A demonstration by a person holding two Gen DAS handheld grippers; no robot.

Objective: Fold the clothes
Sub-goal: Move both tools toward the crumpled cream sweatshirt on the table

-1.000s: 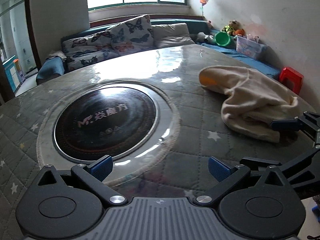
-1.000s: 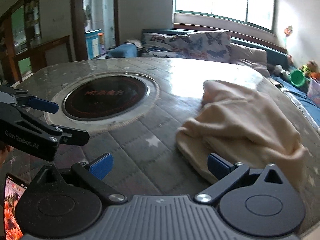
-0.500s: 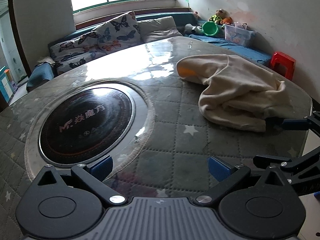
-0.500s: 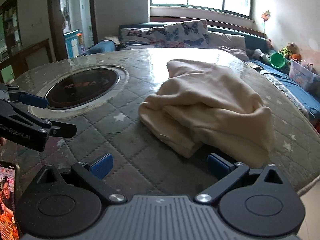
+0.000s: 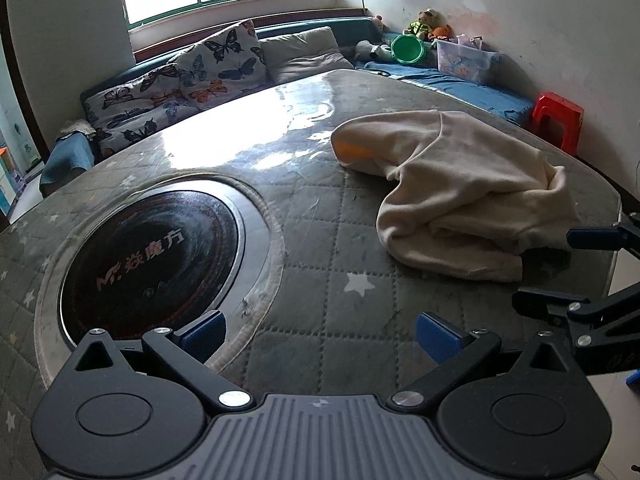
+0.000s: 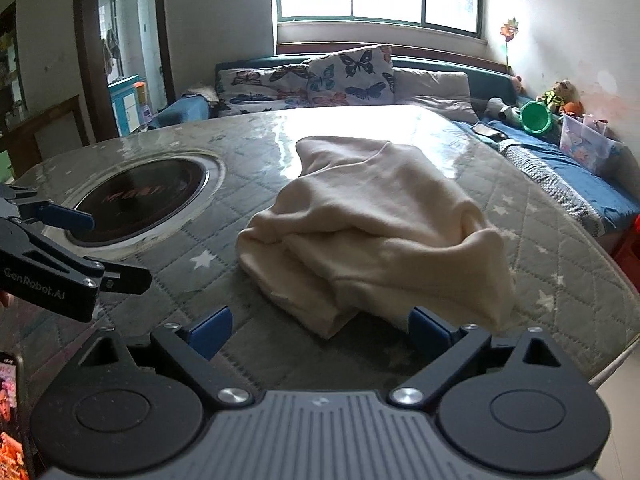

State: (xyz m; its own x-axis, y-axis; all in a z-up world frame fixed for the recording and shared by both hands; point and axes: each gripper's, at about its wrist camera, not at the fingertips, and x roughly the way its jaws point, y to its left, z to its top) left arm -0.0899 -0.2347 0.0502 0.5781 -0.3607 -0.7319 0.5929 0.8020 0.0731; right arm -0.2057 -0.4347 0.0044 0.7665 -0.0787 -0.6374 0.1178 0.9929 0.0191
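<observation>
Nearest in the left wrist view, the left gripper [image 5: 320, 334] hangs over the round table covered in grey quilted star-print cloth under clear plastic [image 5: 304, 240], its blue-padded fingers spread wide with nothing between them. In the right wrist view the right gripper [image 6: 322, 330] is just as wide apart and empty, and its right pad sits just beside the near edge of the crumpled cream fleece garment [image 6: 372, 224].

Each camera catches the other tool: the right gripper enters the left view from the right edge with its upper blue finger [image 5: 592, 238] close against the garment's near right corner, while the left gripper shows at the left edge of the right view.

The garment lies bunched on the right half of the table. Only the left view shows an orange patch [image 5: 354, 150] at its far left end. Left of it, set into the table, is the black round glass cooktop with red lettering [image 5: 148, 256].

Only the right view shows a phone screen [image 6: 12, 412] at the near left corner. Farthest back runs a bench with butterfly-print cushions [image 6: 320, 80], with a red plastic stool [image 5: 558, 120] to the far right.
</observation>
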